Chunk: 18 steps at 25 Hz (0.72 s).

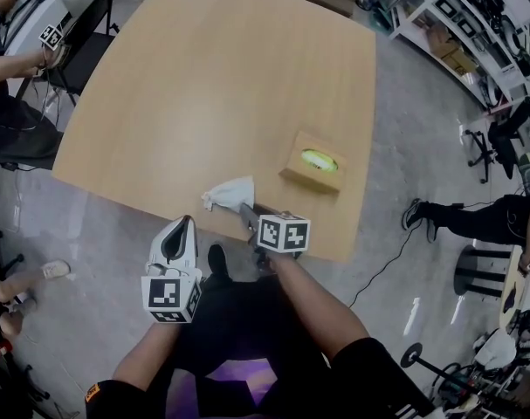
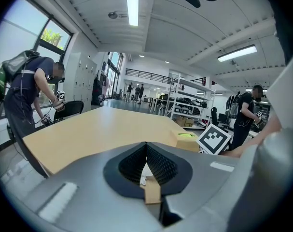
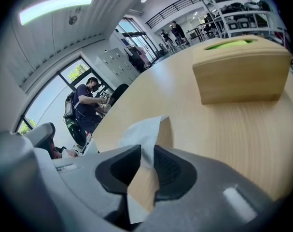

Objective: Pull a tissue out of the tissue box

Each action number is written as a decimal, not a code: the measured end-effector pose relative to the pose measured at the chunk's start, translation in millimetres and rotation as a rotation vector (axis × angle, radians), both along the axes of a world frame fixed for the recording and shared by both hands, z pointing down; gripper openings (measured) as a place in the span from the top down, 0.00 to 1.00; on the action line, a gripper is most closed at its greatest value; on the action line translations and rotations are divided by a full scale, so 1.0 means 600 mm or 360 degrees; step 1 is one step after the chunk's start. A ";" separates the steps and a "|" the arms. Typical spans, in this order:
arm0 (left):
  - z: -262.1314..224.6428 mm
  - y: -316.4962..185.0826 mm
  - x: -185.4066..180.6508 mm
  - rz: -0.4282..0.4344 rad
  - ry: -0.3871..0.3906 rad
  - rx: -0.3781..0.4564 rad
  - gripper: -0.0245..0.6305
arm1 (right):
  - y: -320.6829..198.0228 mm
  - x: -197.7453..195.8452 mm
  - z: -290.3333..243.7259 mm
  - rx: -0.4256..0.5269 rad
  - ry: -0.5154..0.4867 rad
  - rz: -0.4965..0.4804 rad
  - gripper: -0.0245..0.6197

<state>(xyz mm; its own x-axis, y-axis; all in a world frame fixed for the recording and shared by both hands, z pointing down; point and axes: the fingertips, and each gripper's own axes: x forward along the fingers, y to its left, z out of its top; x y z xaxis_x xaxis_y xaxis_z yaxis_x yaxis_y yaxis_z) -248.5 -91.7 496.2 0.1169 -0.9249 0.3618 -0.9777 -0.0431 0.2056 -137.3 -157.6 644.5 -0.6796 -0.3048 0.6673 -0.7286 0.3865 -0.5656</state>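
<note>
A crumpled white tissue (image 1: 230, 192) lies on the wooden table (image 1: 203, 77) near its front edge, left of the tan tissue box (image 1: 314, 162) with a green slot on top. My right gripper (image 1: 247, 215) points down at the tissue's near end. In the right gripper view its jaws stand slightly apart, with the tissue (image 3: 146, 129) running up between them, and the box (image 3: 240, 69) stands beyond. My left gripper (image 1: 182, 234) hovers off the table's front edge, left of the right one. Its jaws meet at the tips (image 2: 146, 151) with nothing held, and the box (image 2: 187, 140) shows far right.
A person with a black chair (image 1: 86, 46) is at the table's far left corner. Another person's legs (image 1: 457, 216) stretch across the floor to the right, beside a cable (image 1: 387, 264). Shelving (image 1: 457, 24) lines the far right. A foot (image 1: 46, 273) rests on the floor at left.
</note>
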 end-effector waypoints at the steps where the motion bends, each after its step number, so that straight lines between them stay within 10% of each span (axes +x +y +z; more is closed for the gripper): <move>1: 0.000 -0.001 -0.001 0.0003 0.0002 0.0001 0.94 | 0.000 0.003 0.003 -0.0012 0.0013 0.0015 0.85; 8: 0.003 -0.001 -0.006 0.0030 0.0039 -0.0002 0.94 | -0.008 0.051 -0.003 0.0023 0.0102 0.0199 0.77; 18: -0.004 0.000 0.014 0.0141 0.0118 0.0000 0.94 | -0.011 0.106 -0.157 0.0509 0.0234 0.0324 0.80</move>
<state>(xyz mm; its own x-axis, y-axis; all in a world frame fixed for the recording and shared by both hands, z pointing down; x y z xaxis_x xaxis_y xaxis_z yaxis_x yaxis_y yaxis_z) -240.0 -91.9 493.6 0.2247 -0.9097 0.3491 -0.9521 -0.1286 0.2775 -74.0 -164.5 550.3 -0.4885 -0.6310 0.6026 -0.8724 0.3655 -0.3245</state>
